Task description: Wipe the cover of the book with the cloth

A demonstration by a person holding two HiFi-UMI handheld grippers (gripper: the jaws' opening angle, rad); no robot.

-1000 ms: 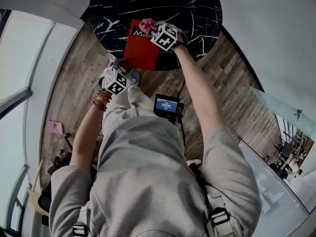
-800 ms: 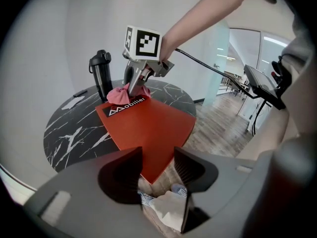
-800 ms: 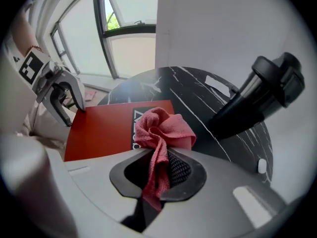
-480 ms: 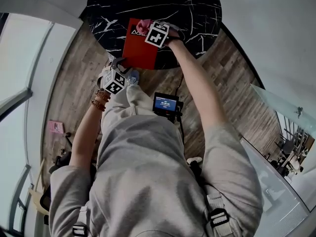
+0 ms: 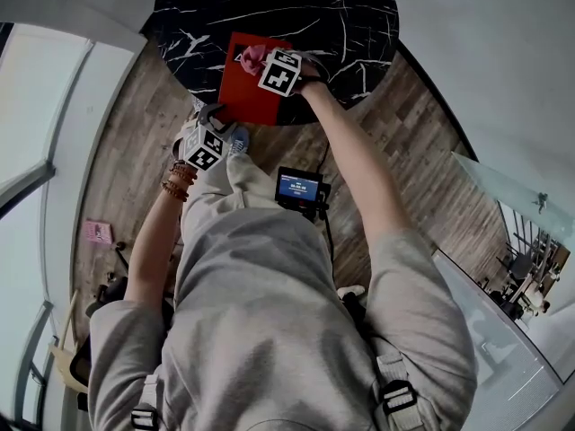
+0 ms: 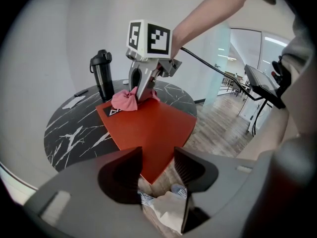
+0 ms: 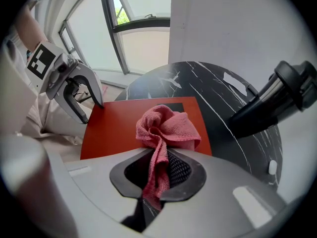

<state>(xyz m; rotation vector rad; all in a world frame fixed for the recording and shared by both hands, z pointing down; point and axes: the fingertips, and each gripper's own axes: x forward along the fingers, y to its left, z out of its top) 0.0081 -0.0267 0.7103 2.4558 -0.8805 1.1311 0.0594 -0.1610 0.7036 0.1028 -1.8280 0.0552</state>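
A red book (image 5: 244, 95) lies on the near edge of a round black marble table (image 5: 359, 25). My right gripper (image 5: 263, 62) is shut on a pink cloth (image 5: 254, 55), and the bunched cloth (image 7: 166, 125) rests on the book's far end (image 7: 124, 128) near its black title strip. From the left gripper view the cloth (image 6: 126, 99) sits under the right gripper (image 6: 143, 89). My left gripper (image 5: 213, 115) stands open and empty at the book's near corner (image 6: 153, 133), which points at the gap between its jaws.
A black bottle (image 6: 101, 73) stands on the table beyond the book (image 7: 277, 98). A small screen on a stand (image 5: 301, 189) is on the wooden floor by the person's legs. A pink item (image 5: 97, 232) lies on the floor at left.
The right gripper has slid the cloth leftward over the book's far end. The left gripper has stayed by the near corner, shifting only slightly.
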